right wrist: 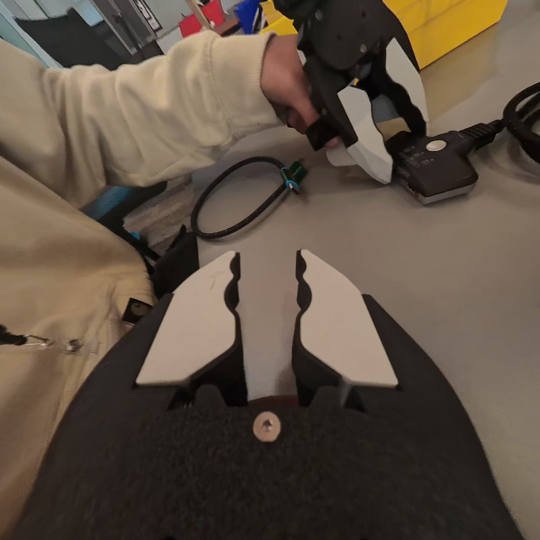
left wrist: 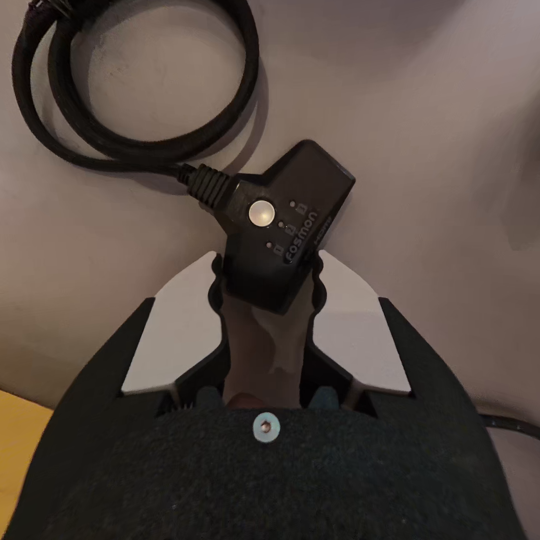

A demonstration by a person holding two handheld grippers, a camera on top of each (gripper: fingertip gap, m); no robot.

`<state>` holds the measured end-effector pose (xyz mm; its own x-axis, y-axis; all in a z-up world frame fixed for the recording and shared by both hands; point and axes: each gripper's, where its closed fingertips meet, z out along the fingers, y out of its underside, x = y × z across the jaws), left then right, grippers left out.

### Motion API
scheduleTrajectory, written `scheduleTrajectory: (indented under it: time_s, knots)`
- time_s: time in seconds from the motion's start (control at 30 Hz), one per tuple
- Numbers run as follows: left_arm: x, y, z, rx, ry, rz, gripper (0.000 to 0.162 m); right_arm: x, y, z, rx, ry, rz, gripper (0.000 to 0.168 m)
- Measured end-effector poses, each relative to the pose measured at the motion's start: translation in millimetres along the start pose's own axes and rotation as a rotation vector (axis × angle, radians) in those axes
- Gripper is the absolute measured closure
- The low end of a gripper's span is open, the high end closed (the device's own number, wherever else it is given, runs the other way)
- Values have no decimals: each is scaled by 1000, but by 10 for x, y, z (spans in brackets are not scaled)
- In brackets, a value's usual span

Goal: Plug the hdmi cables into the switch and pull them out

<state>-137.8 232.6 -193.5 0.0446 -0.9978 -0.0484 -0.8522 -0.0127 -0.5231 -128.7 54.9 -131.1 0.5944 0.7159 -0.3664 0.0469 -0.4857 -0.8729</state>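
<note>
The black HDMI switch (left wrist: 286,210) lies on the grey table, with a round silver button on top and a thick black cable (left wrist: 140,122) coiled off its far left end. My left gripper (left wrist: 267,257) is shut on the switch's near end, one finger on each side. The right wrist view shows the same grip on the switch (right wrist: 438,166) from the side. A short black HDMI cable (right wrist: 233,204) lies looped on the table, its green-blue plugs (right wrist: 295,175) loose beside the left gripper. My right gripper (right wrist: 268,257) is open and empty, just above the table near the loop.
A person's cream sleeve (right wrist: 146,117) and hand hold the left gripper. A yellow bin (right wrist: 438,26) stands behind the switch. A blue and black chair (right wrist: 117,198) sits at the table edge. Another black cable (left wrist: 511,429) runs by at the lower right.
</note>
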Motion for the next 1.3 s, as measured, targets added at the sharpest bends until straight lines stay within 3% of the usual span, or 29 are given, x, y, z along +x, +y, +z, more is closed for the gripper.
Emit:
scheduleTrajectory:
  time_s: [0.13, 0.23, 0.37, 0.5, 0.6, 0.87, 0.93, 1.1, 1.3]
  knots:
    - [62, -37, -23, -14, 23, -21, 106, 16, 96, -104, -92, -84, -20, 115]
    - [298, -232, -220, 52, 228, -119, 108, 180, 171, -184, -245, -8, -236, 108]
    - [458, -553, -714, 98, 471, -151, 109, 381, -306, -204, -215, 107, -581, 115]
    - [465, -674, -1038, 37, 543, -107, 110, 524, -942, -220, -147, 217, -966, 124]
    - [473, -730, -1159, 27, 587, -113, 111, 558, -1138, -94, -147, 205, -1130, 126]
    - [565, -794, -1132, 154, 716, -220, 111, 699, -1148, 377, -112, 187, -1145, 130]
    - [569, -756, -1074, 162, 689, -184, 111, 737, -1155, 403, -87, 226, -1187, 144]
    - [530, -761, -1012, 215, 699, -189, 111, 807, -1140, 433, -36, 275, -1144, 146]
    - [603, -612, -928, 171, 688, -125, 111, 776, -988, 527, -90, 293, -1188, 146]
